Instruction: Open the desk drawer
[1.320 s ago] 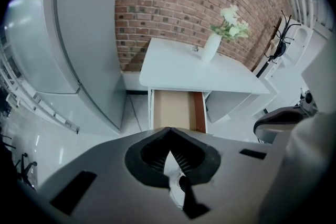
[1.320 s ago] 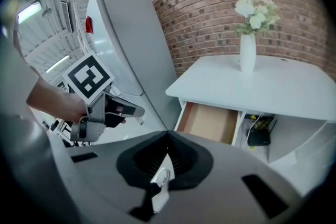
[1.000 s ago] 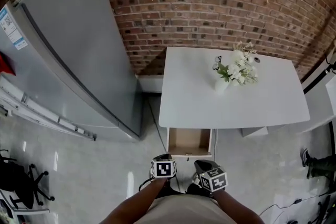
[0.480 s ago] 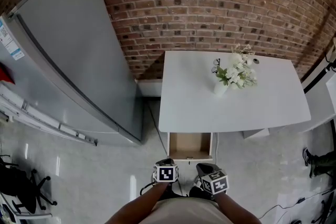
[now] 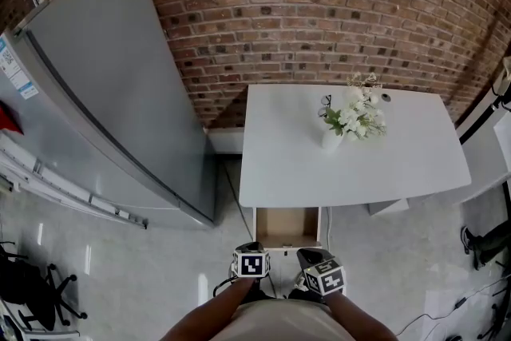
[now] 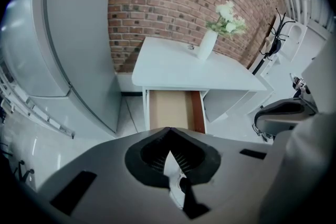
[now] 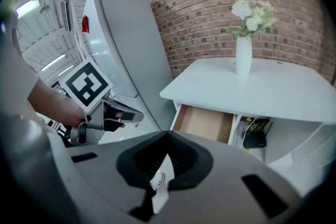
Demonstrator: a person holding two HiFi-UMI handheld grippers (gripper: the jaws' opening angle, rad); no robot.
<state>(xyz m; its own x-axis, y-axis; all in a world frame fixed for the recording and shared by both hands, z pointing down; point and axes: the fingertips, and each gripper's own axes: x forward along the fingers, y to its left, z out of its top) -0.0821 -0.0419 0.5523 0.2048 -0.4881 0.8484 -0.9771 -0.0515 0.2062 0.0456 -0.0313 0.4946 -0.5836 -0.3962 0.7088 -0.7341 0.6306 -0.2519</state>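
Observation:
The white desk (image 5: pixel 287 164) stands against the brick wall. Its drawer (image 5: pixel 286 227) is pulled out, showing a bare wooden inside, also visible as the drawer (image 6: pixel 170 110) and the drawer (image 7: pixel 205 123) in the gripper views. My left gripper (image 5: pixel 251 251) and right gripper (image 5: pixel 313 259) hover side by side just in front of the drawer, apart from it. The left gripper (image 6: pixel 169 129) is shut with nothing in it. So is the right gripper (image 7: pixel 169 132). The right gripper view also catches the left gripper (image 7: pixel 131 115) in the hand.
A white vase of flowers (image 5: pixel 343 124) sits on the desk's far right. A tall grey refrigerator (image 5: pixel 104 92) flanks the desk on the left. A black box with cables (image 7: pixel 257 136) lies under the desk. An office chair (image 5: pixel 24 283) is at bottom left.
The desk and open drawer sit slightly lower in the head view than a second ago. Both grippers have stayed shut and nearly still.

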